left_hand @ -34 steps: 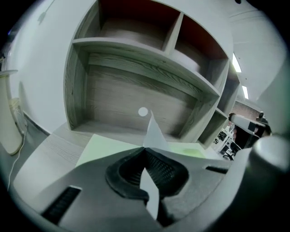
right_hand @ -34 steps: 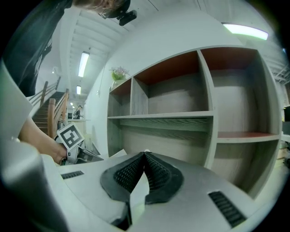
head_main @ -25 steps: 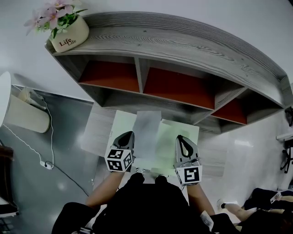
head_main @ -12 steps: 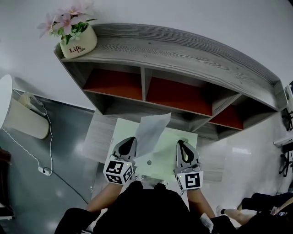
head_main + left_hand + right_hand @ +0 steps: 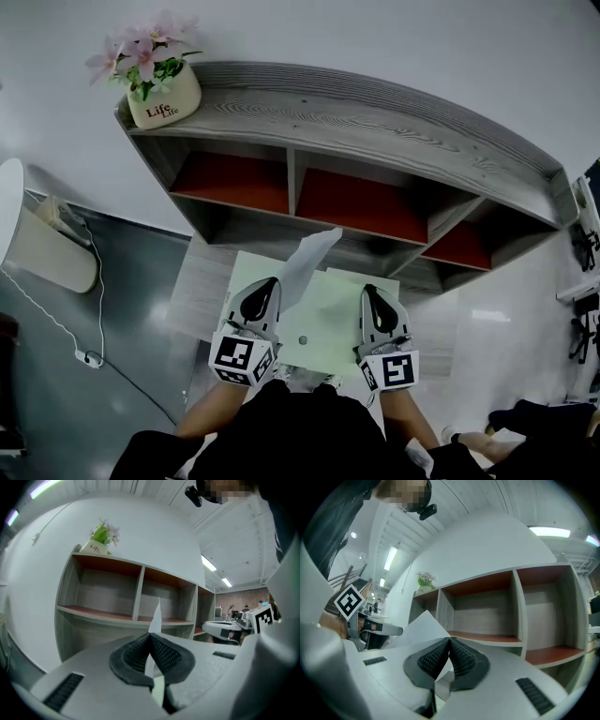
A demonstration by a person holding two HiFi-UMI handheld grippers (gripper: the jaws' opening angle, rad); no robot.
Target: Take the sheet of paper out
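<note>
Pinching the sheet of paper (image 5: 306, 262) in clenched jaws, the left gripper (image 5: 265, 284) angles it up above the pale green folder (image 5: 330, 319), which the right gripper (image 5: 371, 292), jaws clamped on its edge, looks to be anchoring so the sheet slides free.

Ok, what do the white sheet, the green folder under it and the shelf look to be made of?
The sheet looks like thin matte paper: it curls and stands up on its own. The green folder is probably smooth plastic, going by its even sheen and small snap stud. The shelf looks like grey wood-grain board, perhaps laminate, red-brown inside.
</note>
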